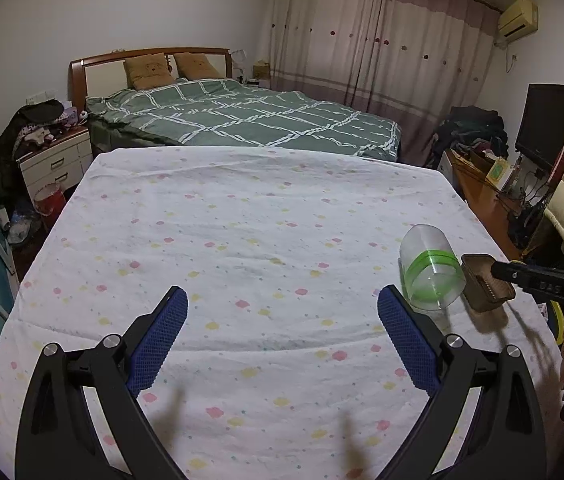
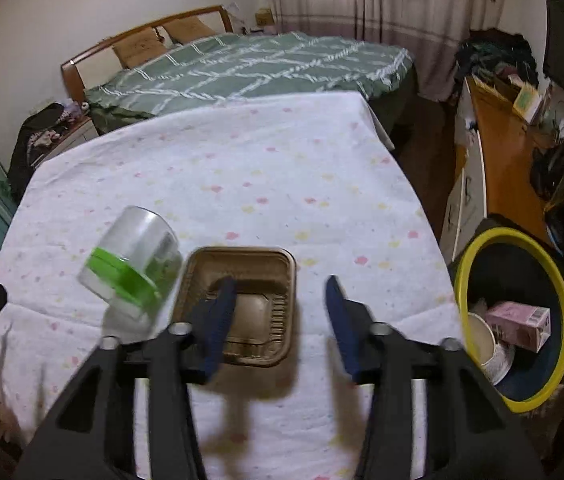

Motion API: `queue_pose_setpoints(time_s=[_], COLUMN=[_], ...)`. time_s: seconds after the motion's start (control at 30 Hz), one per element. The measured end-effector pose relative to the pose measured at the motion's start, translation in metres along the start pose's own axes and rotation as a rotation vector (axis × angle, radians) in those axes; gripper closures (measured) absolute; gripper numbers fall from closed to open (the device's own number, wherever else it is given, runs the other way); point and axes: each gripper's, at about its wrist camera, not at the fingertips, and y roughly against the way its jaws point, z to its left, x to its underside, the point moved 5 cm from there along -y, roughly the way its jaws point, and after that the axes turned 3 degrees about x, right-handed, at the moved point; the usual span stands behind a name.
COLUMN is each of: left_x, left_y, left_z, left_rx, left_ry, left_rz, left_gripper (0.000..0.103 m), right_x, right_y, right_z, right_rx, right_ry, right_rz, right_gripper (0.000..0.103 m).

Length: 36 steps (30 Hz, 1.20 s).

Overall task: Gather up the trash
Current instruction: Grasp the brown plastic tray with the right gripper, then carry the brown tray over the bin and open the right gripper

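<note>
A brown plastic tray (image 2: pixel 260 308) is tilted up over the white dotted tablecloth (image 2: pixel 242 168), facing the right wrist camera. A clear cup with a green band (image 2: pixel 134 264) lies tipped against the tray's left side. My right gripper (image 2: pixel 280 282) stands over the tray, its left finger (image 2: pixel 218 320) inside the tray and its right finger (image 2: pixel 339 320) clear of the right rim. In the left wrist view the tray (image 1: pixel 485 286) hangs at the right gripper's tip (image 1: pixel 499 270), beside the cup (image 1: pixel 429 268). My left gripper (image 1: pixel 282 296) is open over bare cloth.
A yellow-rimmed bin (image 2: pixel 561 280) stands on the floor off the table's right edge, holding a pink box (image 2: pixel 517 324) and a white cup (image 2: pixel 489 348). Beyond the table is a bed with a green cover (image 1: pixel 242 116). A wooden desk (image 2: pixel 497 148) is at the right.
</note>
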Motion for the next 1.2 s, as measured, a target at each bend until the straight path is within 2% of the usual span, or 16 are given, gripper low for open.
queue_pose_setpoints(time_s=[0.07, 0.1, 0.2, 0.43, 0.73, 0.9, 1.2], left_x=[0.001, 0.001, 0.001, 0.002, 0.004, 0.005, 0.005], left_y=[-0.001, 0.0, 0.001, -0.001, -0.001, -0.002, -0.001], left_z=[-0.002, -0.002, -0.004, -0.007, -0.007, -0.006, -0.007], left_rx=[0.008, 0.009, 0.008, 0.01, 0.003, -0.002, -0.004], left_ry=[-0.002, -0.004, -0.014, -0.023, -0.029, -0.032, -0.046], left_rz=[0.003, 0.004, 0.004, 0.008, 0.009, 0.012, 0.009], left_gripper=[0.008, 0.008, 0.008, 0.008, 0.008, 0.008, 0.008], right_x=[0.002, 0.002, 0.005, 0.008, 0.01, 0.009, 0.012], right_y=[-0.006, -0.007, -0.01, -0.002, 0.022, 0.035, 0.036], right_z=[-0.002, -0.002, -0.004, -0.012, -0.055, -0.09, -0.172], right_rx=[-0.01, -0.01, -0.014, -0.038, -0.042, -0.007, 0.122], right_ry=[-0.004, -0.003, -0.001, -0.032, -0.121, -0.183, -0.318], right_rz=[0.027, 0.033, 0.045, 0.022, -0.025, -0.059, -0.069], right_gripper=[0.08, 0.088, 0.097, 0.098, 0.099, 0.099, 0.099])
